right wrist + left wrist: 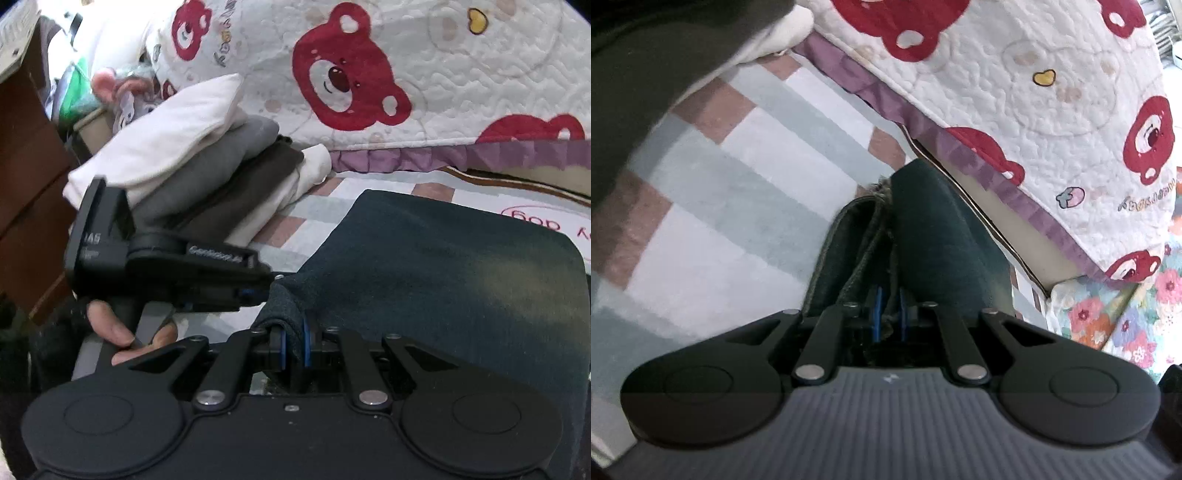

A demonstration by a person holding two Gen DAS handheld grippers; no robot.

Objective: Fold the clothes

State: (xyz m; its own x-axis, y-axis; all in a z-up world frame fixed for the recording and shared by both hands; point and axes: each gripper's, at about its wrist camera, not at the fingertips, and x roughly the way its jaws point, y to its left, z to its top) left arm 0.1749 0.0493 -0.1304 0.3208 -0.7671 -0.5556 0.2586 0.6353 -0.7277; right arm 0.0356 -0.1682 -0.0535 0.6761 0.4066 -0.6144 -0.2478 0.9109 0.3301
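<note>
Dark teal fabric of a garment (443, 266) is lying spread across the striped bed sheet (746, 192), and both tools are gripping it at one corner. The right tool (293, 349) is sitting low and near, pointing forward over the bed, its blue pads (306, 343) drawn narrow with a bunched fold of the teal garment pinched between them. Just to the left of it, the left tool (255, 291) is reaching in sideways from the left, its tip touching the same gathered corner of cloth. A bare hand (122, 328) is wrapping around the handle beneath that left tool, thumb and fingers curling near the lower left.

From the left wrist view, the left tool (889, 314) is pointing along the garment (938, 236), its blue pads (879, 310) standing close together with a thick hemmed edge of the teal fabric caught between them; the cloth is rising away in folds toward the far side.

Beyond the garment, a white quilt with red bear faces (424, 74) and a purple ruffled edge is covering the far part of the bed. To the far left, a stack of folded clothes (192, 158) is resting on the sheet, white on top, grey and dark brown below. A floral cloth (1115, 314) is showing at the near right.
</note>
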